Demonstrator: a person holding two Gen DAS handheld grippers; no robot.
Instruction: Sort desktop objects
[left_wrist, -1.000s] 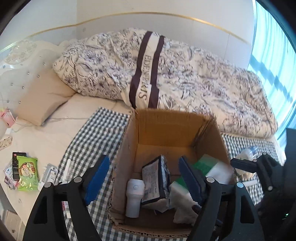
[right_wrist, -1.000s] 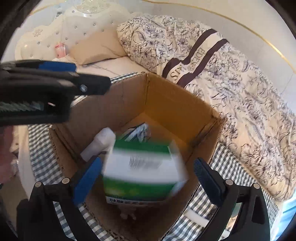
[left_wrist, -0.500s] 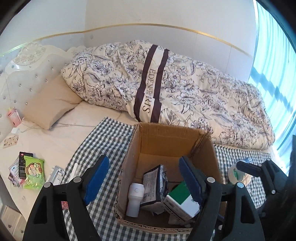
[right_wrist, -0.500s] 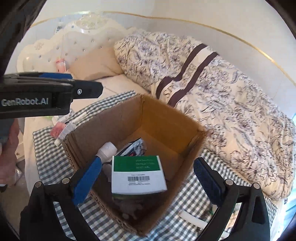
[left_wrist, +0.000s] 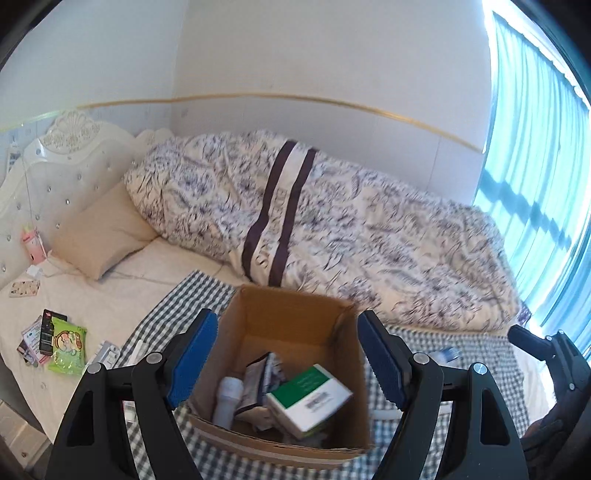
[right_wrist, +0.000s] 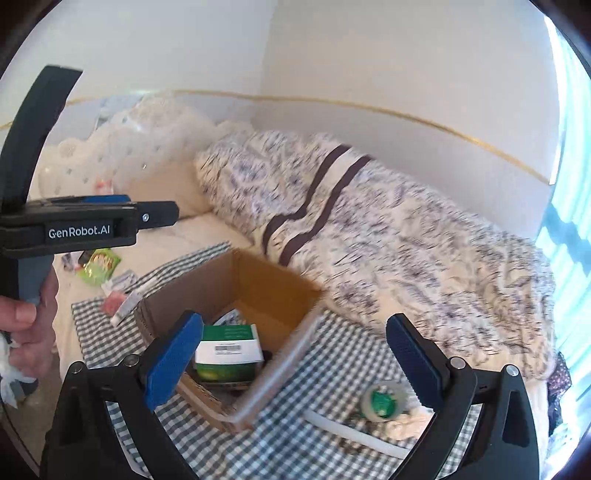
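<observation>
The green-and-white box lies tilted inside the open cardboard box, beside a white bottle and a dark packet in the same box. The cardboard box stands on a checked cloth spread over the bed. Left gripper and right gripper both hover above it, fingers spread wide and empty. Right of the cardboard box on the cloth lies a roll of tape; left of it, a green snack packet.

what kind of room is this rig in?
A bedroom, most likely. The sorting is done on a bed with a tufted white headboard, a floral quilt and a pillow; the cardboard box sits on a checked cloth on the mattress.
</observation>
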